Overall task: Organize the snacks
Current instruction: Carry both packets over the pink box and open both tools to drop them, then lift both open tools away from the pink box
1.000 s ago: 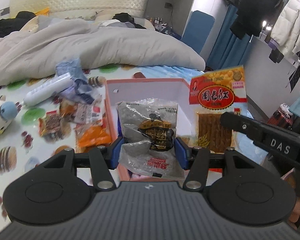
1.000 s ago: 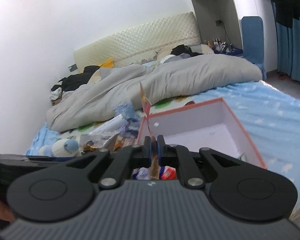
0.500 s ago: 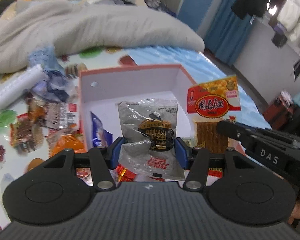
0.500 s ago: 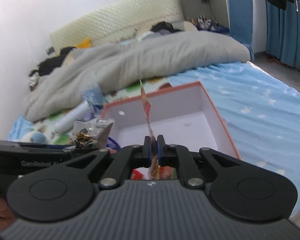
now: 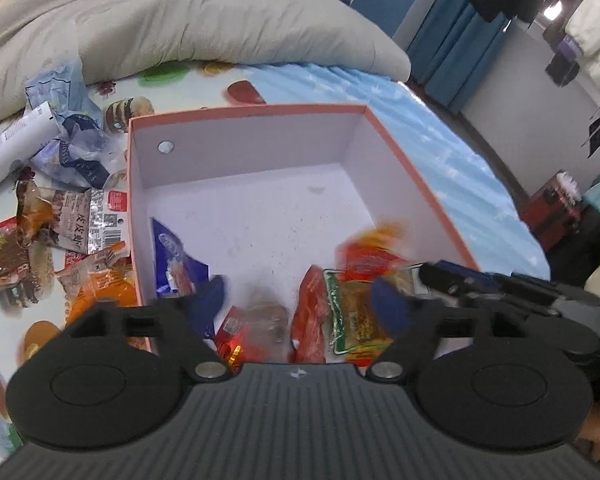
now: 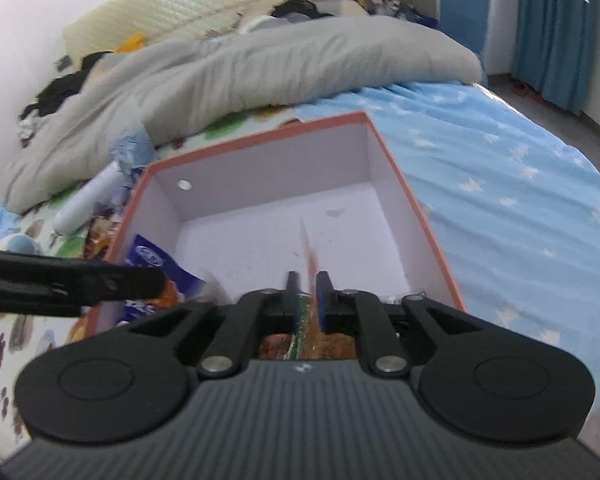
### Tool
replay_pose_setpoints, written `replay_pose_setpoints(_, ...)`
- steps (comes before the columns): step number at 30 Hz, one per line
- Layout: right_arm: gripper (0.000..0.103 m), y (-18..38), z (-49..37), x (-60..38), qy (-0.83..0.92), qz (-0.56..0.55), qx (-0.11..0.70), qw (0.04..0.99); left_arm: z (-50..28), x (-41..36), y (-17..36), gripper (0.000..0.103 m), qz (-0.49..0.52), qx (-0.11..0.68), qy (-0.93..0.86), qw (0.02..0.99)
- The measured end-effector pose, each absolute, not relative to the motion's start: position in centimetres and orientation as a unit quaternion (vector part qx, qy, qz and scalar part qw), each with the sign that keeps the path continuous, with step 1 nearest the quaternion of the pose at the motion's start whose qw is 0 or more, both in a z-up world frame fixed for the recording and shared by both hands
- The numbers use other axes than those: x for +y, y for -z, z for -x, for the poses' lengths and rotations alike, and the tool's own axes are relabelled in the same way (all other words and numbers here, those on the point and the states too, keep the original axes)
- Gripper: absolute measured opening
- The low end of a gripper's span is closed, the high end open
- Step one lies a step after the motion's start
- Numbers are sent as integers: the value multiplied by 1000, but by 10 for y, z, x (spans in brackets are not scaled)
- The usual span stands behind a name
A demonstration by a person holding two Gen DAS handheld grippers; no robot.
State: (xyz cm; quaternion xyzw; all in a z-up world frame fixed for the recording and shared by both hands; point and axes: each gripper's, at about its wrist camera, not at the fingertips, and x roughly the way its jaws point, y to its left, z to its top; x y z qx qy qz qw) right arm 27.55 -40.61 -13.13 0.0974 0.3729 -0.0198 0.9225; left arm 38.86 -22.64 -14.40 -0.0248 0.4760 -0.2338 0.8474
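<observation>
Way off to the left of the left gripper's jaws there's a messy heap of loose snacks (image 5: 72,236) on the cartoon-print bedsheet (image 5: 188,76), with a white tube (image 5: 10,144) and a crumpled blue wrapper (image 5: 72,148) behind them, and a grey duvet (image 5: 172,16) bunched up past all that.

The left gripper (image 5: 300,300) is tipped down over the near end of the orange box (image 5: 400,156), and its jaws are opening, already spread wide. Nothing is pinched. The silvery packet (image 5: 266,322) sits blurred in the gap between them, down in the box, not touching either pad as far as I can tell. Just inside the left jaw a blue bag (image 5: 176,260) leans on the box wall. Closer to the right jaw there's a red packet (image 5: 314,316), and under that jaw a yellow-green one (image 5: 354,320).

Right gripper (image 6: 306,290) is over the same box (image 6: 428,220), jaws opening too, only a narrow gap so far. The red-and-yellow packet (image 6: 310,254) stands edge-on between them, smeared with blur, so I honestly can't tell if a pad is touching it. In the left view it's the blurry orange-red thing (image 5: 374,252) beyond the right jaw. Blue star sheet (image 6: 520,184) off to the right.
</observation>
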Motion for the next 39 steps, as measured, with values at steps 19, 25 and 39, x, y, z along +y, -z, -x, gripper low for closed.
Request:
replay_pose_setpoints(19, 60, 74, -201, -384, 19, -65, 296, 953, -306, -200, 73, 88, 16, 407, 234, 883)
replay_pose_setpoints(25, 60, 50, -165, -376, 3, -65, 265, 962, -266, -186, 49, 88, 19, 380, 238, 894)
replay_pose_setpoints(39, 60, 52, -126, -341, -20, -83, 246, 966, -186, -129, 29, 88, -10, 325, 177, 929)
